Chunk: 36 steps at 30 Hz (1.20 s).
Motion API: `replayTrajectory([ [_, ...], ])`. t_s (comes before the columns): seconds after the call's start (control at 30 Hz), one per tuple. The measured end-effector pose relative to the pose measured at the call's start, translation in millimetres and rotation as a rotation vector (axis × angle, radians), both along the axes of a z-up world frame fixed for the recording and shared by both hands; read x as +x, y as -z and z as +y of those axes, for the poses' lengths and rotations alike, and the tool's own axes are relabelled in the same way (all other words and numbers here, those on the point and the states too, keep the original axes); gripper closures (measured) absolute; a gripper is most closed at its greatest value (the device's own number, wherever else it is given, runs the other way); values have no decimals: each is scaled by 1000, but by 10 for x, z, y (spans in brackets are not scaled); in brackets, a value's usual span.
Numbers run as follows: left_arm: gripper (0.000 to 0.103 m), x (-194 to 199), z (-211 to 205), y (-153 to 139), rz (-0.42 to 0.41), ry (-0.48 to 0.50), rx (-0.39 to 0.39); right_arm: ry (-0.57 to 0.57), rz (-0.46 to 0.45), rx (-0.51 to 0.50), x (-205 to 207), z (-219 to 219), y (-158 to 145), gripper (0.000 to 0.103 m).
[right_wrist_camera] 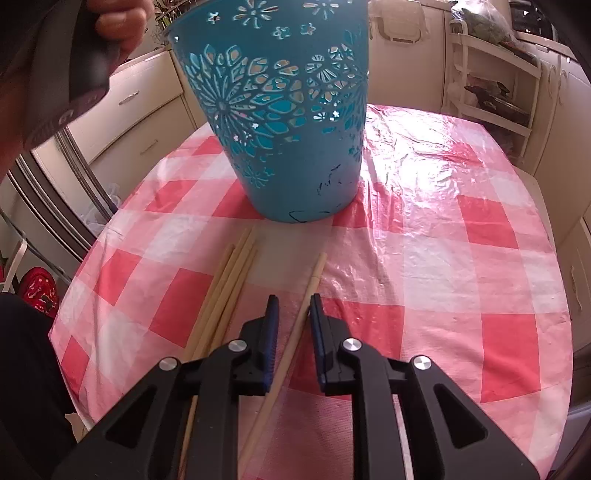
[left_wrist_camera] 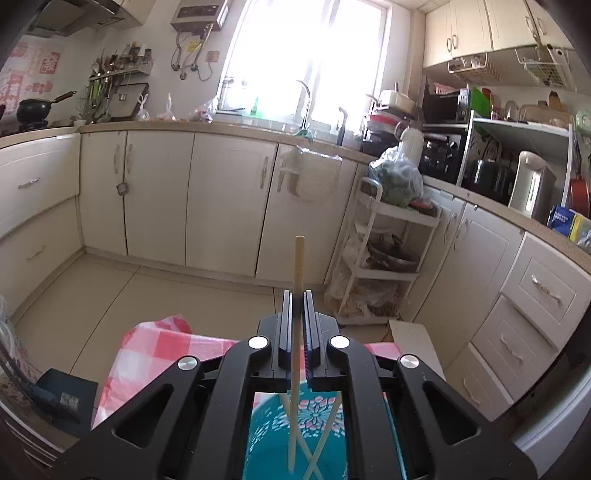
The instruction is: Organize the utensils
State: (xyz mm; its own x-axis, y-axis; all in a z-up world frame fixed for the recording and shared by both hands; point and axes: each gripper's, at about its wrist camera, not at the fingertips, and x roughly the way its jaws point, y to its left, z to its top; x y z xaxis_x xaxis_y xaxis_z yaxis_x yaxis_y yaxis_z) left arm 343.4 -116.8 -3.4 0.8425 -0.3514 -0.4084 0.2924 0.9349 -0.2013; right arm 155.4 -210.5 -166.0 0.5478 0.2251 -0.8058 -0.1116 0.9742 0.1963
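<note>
My left gripper (left_wrist_camera: pixel 297 297) is shut on a pale wooden chopstick (left_wrist_camera: pixel 298 258), which stands upright above the teal cut-out basket (left_wrist_camera: pixel 262 443). Two more chopsticks (left_wrist_camera: pixel 330 421) lean crossed inside that basket. In the right wrist view the basket (right_wrist_camera: pixel 288 129) stands on the red-and-white checked tablecloth (right_wrist_camera: pixel 443 258). My right gripper (right_wrist_camera: pixel 293 301) hovers low over the cloth with its jaws apart. A single chopstick (right_wrist_camera: pixel 316 273) lies on the cloth between the jaws, not pinched. A bundle of several chopsticks (right_wrist_camera: pixel 231 280) lies just left of it.
A person's hand (right_wrist_camera: pixel 118 22) shows at the upper left of the right wrist view, beside the basket rim. A white shelf trolley (left_wrist_camera: pixel 384 258) stands beyond the table against cream kitchen cabinets (left_wrist_camera: pixel 221 192). The table's edge runs close on the left.
</note>
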Motion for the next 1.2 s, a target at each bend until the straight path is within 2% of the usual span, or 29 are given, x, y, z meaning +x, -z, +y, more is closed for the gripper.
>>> replayTrajectory([
  [0.07, 96, -20, 22, 107, 42, -1, 33, 3, 4, 16, 5, -19, 4, 85],
  [0.13, 87, -75, 79, 190, 78, -4, 57, 8, 8, 37, 8, -52, 7, 85],
  [0.23, 52, -290, 274, 221, 92, -44, 90, 16, 17, 68, 14, -97, 11, 85],
  [0.33, 42, -526, 509, 219, 88, -76, 105, 17, 18, 72, 13, -107, 11, 85],
  [0.43, 33, -771, 809, 259, 95, -107, 114, 10, 15, 34, 4, -63, 1, 86],
  [0.63, 28, -1005, 1314, 567, 148, -192, 115, -8, 16, -144, -51, 129, -23, 91],
  [0.73, 28, -975, 1465, 759, 202, -240, 112, -17, 11, -178, -87, 164, -22, 94],
  [0.8, 28, -934, 1519, 799, 222, -241, 79, 0, 26, -153, -98, 110, -27, 97],
  [0.97, 28, -972, 1540, 789, 195, -258, 95, 32, 37, -20, -266, -86, -120, 97],
  [1.2, 28, -988, 1480, 830, 211, -247, 115, 57, -15, 209, -467, -360, -506, 97],
])
